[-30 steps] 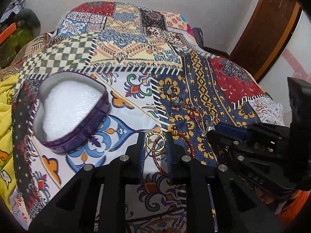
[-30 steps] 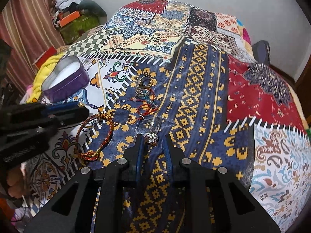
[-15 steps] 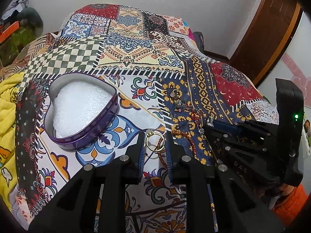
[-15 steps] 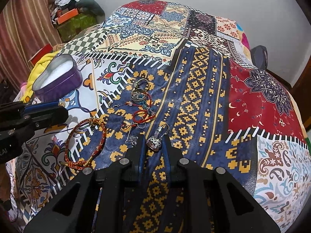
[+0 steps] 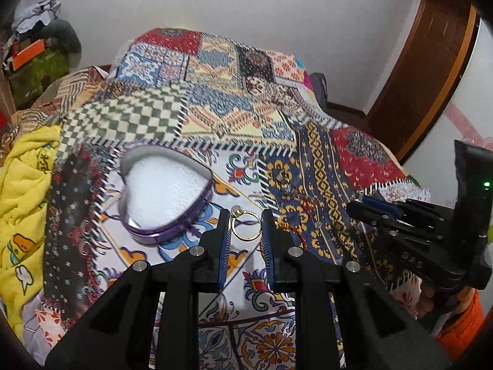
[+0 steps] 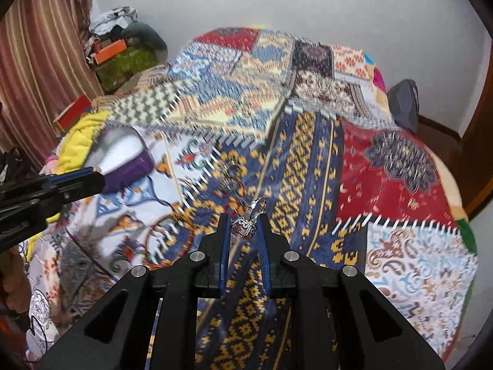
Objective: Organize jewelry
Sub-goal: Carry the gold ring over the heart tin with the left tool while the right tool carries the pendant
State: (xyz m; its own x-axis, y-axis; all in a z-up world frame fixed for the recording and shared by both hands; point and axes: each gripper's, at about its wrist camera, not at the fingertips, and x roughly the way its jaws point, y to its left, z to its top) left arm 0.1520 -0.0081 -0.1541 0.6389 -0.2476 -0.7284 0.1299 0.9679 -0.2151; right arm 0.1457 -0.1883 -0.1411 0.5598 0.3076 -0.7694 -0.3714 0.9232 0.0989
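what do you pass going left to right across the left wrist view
yellow blanket → heart-shaped purple tin → gold ring held in the left gripper → loose jewelry pile → right gripper

Home bedroom: quilt-covered bed [image 5: 234, 98]

Bed covered by a patchwork bedspread [image 5: 222, 117] of checked, floral and geometric panels. Lying directly on it: an open purple heart-shaped tin [image 5: 163, 191] with white lining on the white floral panel; a loose cluster of jewelry [image 6: 231, 182] on the navy-and-yellow panel; a yellow towel [image 5: 24, 191] at the left edge.
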